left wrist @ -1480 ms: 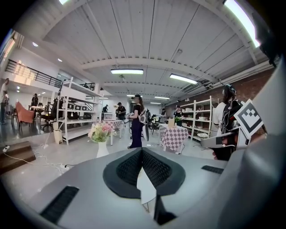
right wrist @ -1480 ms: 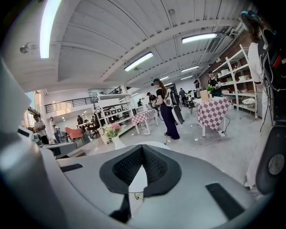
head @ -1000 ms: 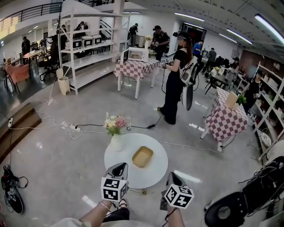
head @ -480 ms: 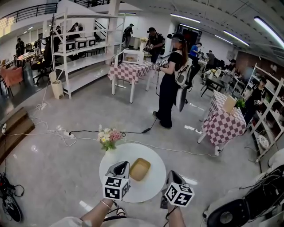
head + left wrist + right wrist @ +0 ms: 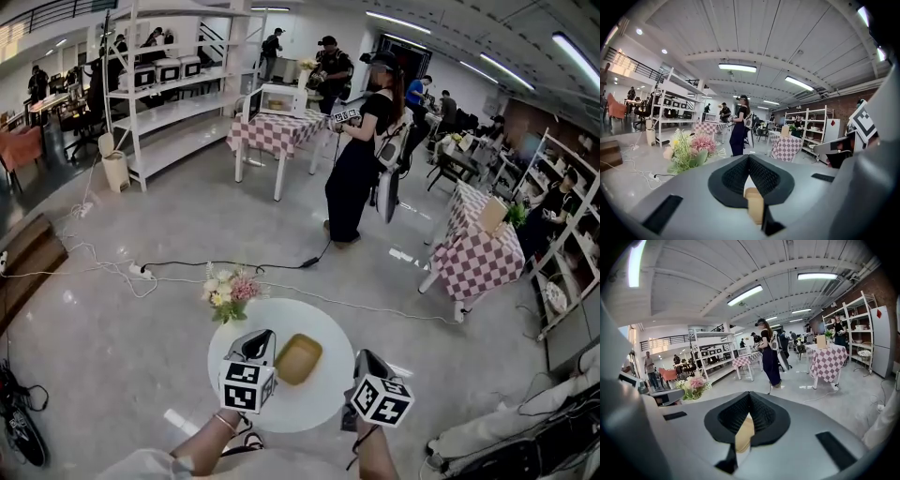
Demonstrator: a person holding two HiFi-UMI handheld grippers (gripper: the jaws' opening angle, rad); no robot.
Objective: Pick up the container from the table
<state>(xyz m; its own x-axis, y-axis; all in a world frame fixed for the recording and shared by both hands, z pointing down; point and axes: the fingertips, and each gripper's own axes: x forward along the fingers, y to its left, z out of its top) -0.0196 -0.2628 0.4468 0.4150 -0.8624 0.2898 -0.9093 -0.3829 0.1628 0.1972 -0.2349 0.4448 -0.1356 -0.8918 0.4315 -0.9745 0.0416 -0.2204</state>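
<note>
Polished grey floor spreads through a large hall and throws back the glare of the ceiling strip lights. On it stands a small round white table. The tan container lies near the table's middle, between the two claws. A bunch of pink and white flowers stands at the table's far left edge.

White cables trail across the floor towards tall white shelving. Two tables under red-and-white checked cloths stand further off. A person in black stands between them, and more people are at the back of the hall.

The left claw hangs over the table's near left part, just beside the container. In the left gripper view its jaws are pressed together at the tips with nothing pinched, and a sliver of the container shows below them. The right claw sits at the table's near right edge, its jaws likewise pressed together and empty.

Each marker cube carries black-and-white square patterns. A red diamond label shows on a white shelf unit at the right; any print on it is too small to read.
</note>
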